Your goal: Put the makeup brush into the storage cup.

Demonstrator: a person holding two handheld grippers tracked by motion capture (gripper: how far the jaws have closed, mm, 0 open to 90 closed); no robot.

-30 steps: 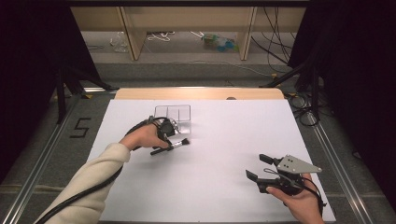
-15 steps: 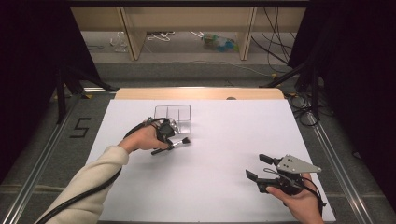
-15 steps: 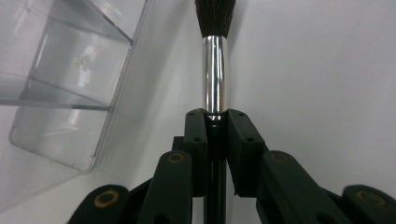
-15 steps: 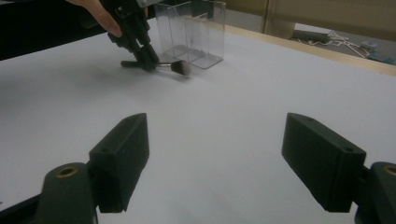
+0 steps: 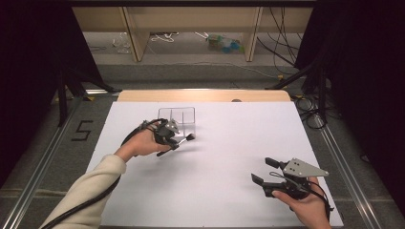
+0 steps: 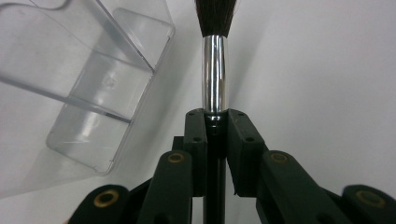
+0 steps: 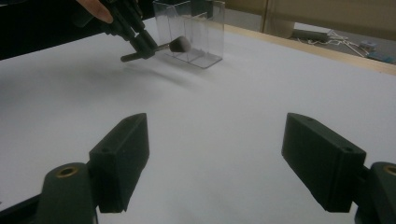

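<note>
My left gripper [image 5: 168, 139] is shut on a make-up brush [image 5: 184, 140], a black handle with a chrome ferrule [image 6: 214, 70] and dark bristles [image 6: 215, 16]. The brush lies roughly level above the white table, bristles toward the right, just in front of a clear plastic compartment box [image 5: 177, 115]. In the left gripper view the box [image 6: 88, 79] lies to the left of the brush tip. My right gripper [image 5: 264, 171] rests near the table's front right corner, jaws wide open with nothing between them. From the right gripper view, the left gripper [image 7: 140, 42] and brush head [image 7: 180, 44] hover beside the box [image 7: 196, 32].
The white tabletop [image 5: 229, 143] has a wooden strip [image 5: 205, 95] along its far edge. A black cable [image 5: 86, 205] trails from the left gripper along the sleeve. Dark stands [image 5: 320, 62] and floor cables lie beyond the table's right side.
The left hand has drifted slightly toward the clear box, brush still gripped. The right hand has stayed put.
</note>
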